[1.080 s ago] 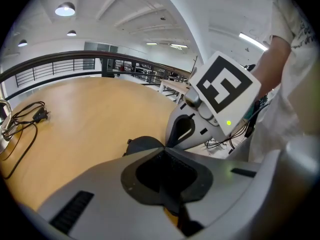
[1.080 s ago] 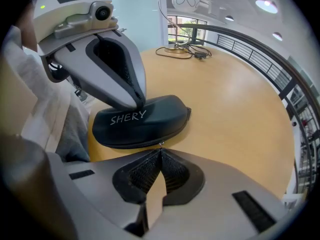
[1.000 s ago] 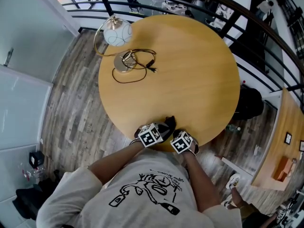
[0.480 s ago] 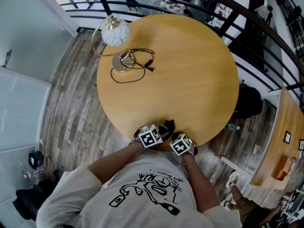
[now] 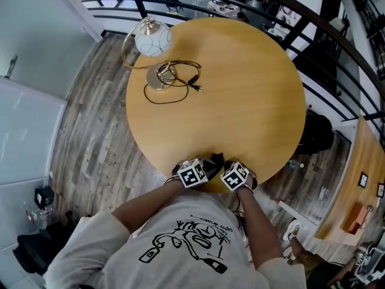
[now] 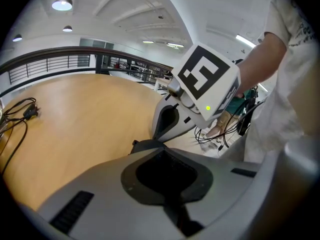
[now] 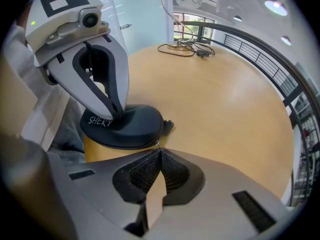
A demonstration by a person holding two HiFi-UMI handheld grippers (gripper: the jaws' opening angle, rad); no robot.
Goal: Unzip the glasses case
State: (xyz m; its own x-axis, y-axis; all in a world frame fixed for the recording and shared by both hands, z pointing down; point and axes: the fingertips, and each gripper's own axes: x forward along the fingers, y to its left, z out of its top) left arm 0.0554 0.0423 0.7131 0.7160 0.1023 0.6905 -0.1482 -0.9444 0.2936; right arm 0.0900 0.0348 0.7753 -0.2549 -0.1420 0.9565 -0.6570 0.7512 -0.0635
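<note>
A black glasses case (image 5: 213, 161) marked SHERY lies at the near edge of the round wooden table (image 5: 246, 89). In the right gripper view my left gripper (image 7: 117, 115) comes down on the case (image 7: 131, 127) from the left and is shut on its top edge. The left gripper view shows the dark case (image 6: 146, 145) filling the gap of those jaws. My right gripper (image 7: 158, 148) is shut, its tips meeting on the small metal zipper pull (image 7: 157, 143) at the case's near rim. Both marker cubes sit side by side over the case in the head view.
A desk lamp (image 5: 151, 41) with a white globe and a coiled black cable (image 5: 174, 80) sit at the table's far left. A black railing (image 5: 337, 53) curves round the far side. The person's torso is right against the near edge.
The right gripper has shifted slightly to the right and towards the case. The left gripper and the case have hardly moved.
</note>
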